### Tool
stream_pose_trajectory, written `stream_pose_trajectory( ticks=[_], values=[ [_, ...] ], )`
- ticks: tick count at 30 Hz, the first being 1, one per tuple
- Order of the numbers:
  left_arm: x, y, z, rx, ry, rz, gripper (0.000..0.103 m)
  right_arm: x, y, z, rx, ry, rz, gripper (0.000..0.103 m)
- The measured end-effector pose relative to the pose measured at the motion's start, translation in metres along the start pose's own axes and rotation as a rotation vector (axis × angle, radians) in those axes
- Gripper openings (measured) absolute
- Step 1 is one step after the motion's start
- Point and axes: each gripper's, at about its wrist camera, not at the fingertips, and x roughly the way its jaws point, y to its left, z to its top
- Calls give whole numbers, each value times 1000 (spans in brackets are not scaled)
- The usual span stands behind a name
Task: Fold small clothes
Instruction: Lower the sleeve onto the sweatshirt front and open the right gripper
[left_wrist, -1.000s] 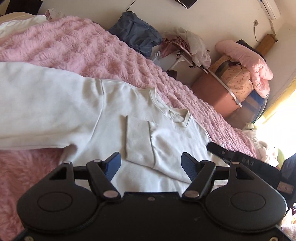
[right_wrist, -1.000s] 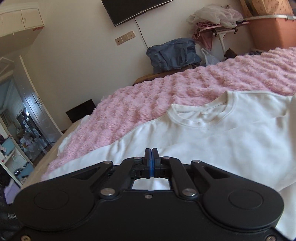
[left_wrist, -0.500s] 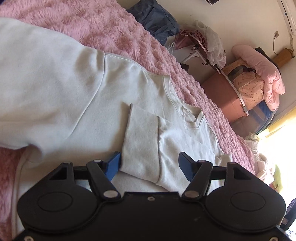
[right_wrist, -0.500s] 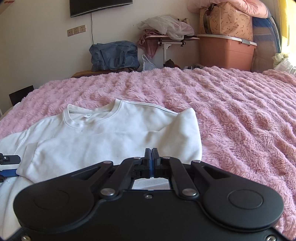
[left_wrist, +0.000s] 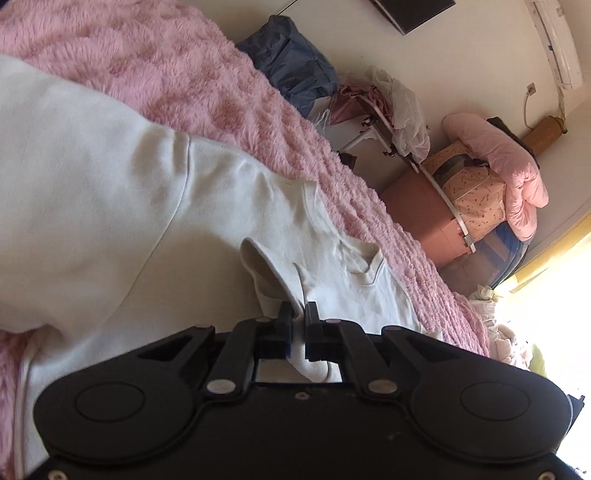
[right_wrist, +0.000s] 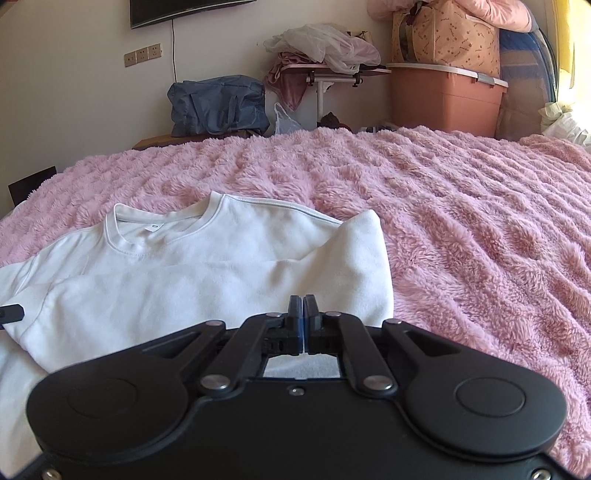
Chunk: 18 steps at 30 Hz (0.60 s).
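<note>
Fluffy pink plush bed blanket (right_wrist: 461, 229) fills most of both views; white long-sleeved cotton sweatshirt (right_wrist: 229, 243) lies flat on it, left-centre of the right wrist view, neckline toward the top of the frame, body running down under the camera.

Key relation: the sweatshirt's folded-over sleeve (right_wrist: 177, 291) lies across the chest, long axis roughly left-right in the right wrist view; its cuff end (left_wrist: 266, 273) sits at lower centre of the left wrist view, right at the left gripper (left_wrist: 298, 319); left hand is clearly the nearer one to that cuff.

Left gripper: jaws clamped tight on a pinch of white cuff fabric, cloth bunched up between the pads and poking through behind them; a judgement, but the next move looks like carrying that sleeve end along its own axis.

Right gripper (right_wrist: 304, 314): jaws fully together at lower centre of its frame, hovering above the folded right edge of the sweatshirt; no cloth visibly caught between the pads.

Hidden / unclear:
- hem and lower body of the sweatshirt cut off by both black gripper bodies;
- the other, unfolded sleeve (left_wrist: 74, 206) runs out of the left edge of the left wrist view, end not visible;
- left gripper tip (right_wrist: 11, 314) barely pokes in at left edge of the right wrist view, pinch itself not visible there;
- how many layers are in the pinch: cannot tell.
</note>
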Motion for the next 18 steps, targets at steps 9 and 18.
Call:
stream_pose_trajectory(
  ticks=[9,18],
  values=[
    [-64,-9,34,82,-196,-41,3,6,-5,20,25,-27,-43,3],
    [-37,44,10,66,-74,139,3,20,-3,2,21,49,-41,3]
  ],
)
